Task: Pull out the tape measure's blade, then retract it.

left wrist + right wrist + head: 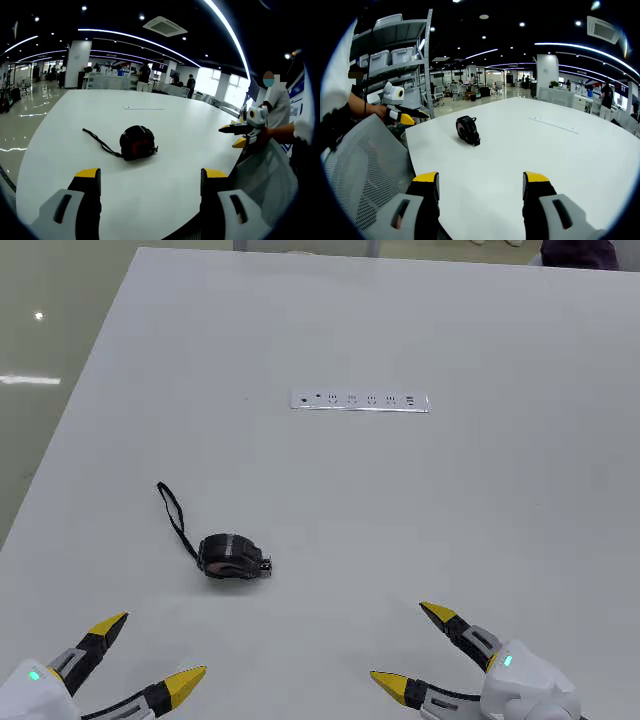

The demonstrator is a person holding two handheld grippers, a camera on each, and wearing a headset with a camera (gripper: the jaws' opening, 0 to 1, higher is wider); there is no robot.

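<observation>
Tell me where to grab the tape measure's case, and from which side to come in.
Grip the tape measure by its black case, with the jaws across the two flat faces. It seems to stand on edge, so those faces look reachable from above. Come in with the left gripper from the near left. That approach stays clear of the strap trailing to the far left and leaves the blade hook, which points right, free for the right gripper.

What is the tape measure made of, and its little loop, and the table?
The tape measure has a case that looks like black plastic, maybe rubber-coated, because it is dark and mostly matte. Its wrist strap looks like thin black cord, lying limp and curved. The table looks like smooth white laminate, slightly glossy, with soft reflections of light.
</observation>
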